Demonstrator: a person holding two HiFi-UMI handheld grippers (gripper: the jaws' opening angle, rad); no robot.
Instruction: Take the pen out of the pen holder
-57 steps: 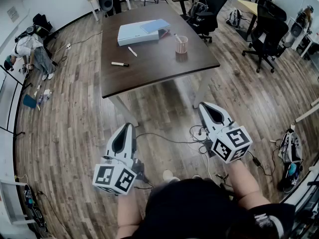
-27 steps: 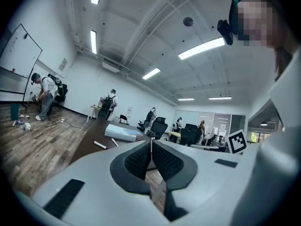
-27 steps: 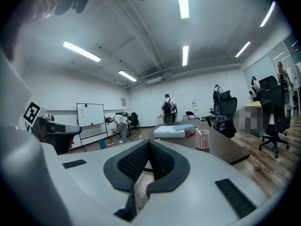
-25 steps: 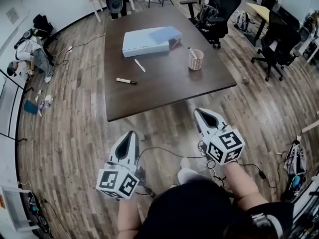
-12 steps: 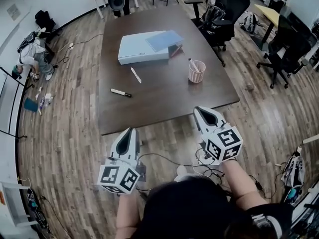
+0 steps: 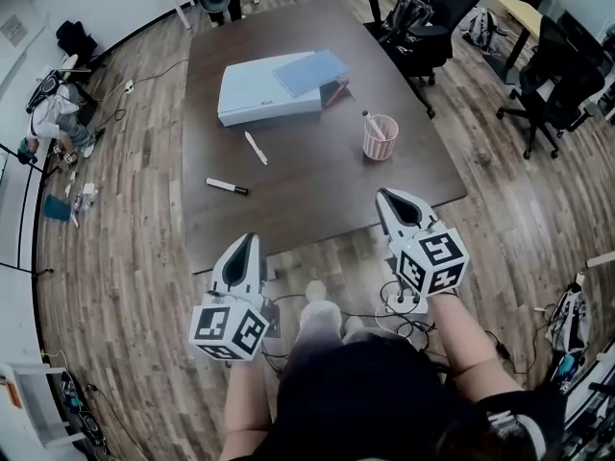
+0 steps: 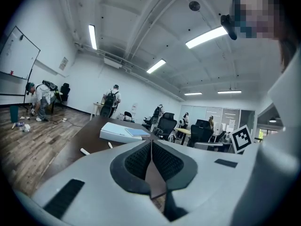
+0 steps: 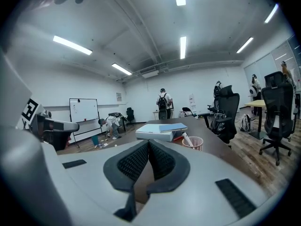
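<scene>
A pink mesh pen holder [image 6: 381, 137] stands on the dark brown table [image 6: 307, 195] towards its right side, with a white pen [image 6: 371, 122] leaning inside it. It also shows in the right gripper view, the pen holder [image 8: 192, 142] with the pen [image 8: 186, 138] just past the jaws. My right gripper [image 6: 390, 198] is shut and empty at the table's near edge, short of the holder. My left gripper [image 6: 249, 239] is shut and empty, just off the near edge at the left. The left gripper view shows its jaws [image 7: 151, 142] pressed together.
A flat white box [image 6: 267, 89] with a blue folder [image 6: 309, 70] lies at the table's far side. A white pen [image 6: 255, 148] and a black-capped marker [image 6: 227, 187] lie loose on the left. Office chairs [image 6: 419, 8] stand at the right. Cables [image 6: 404, 310] lie on the floor.
Both grippers and the head have moved forward towards the table; the right gripper's tip now reaches the near edge. Both jaws stay shut.
</scene>
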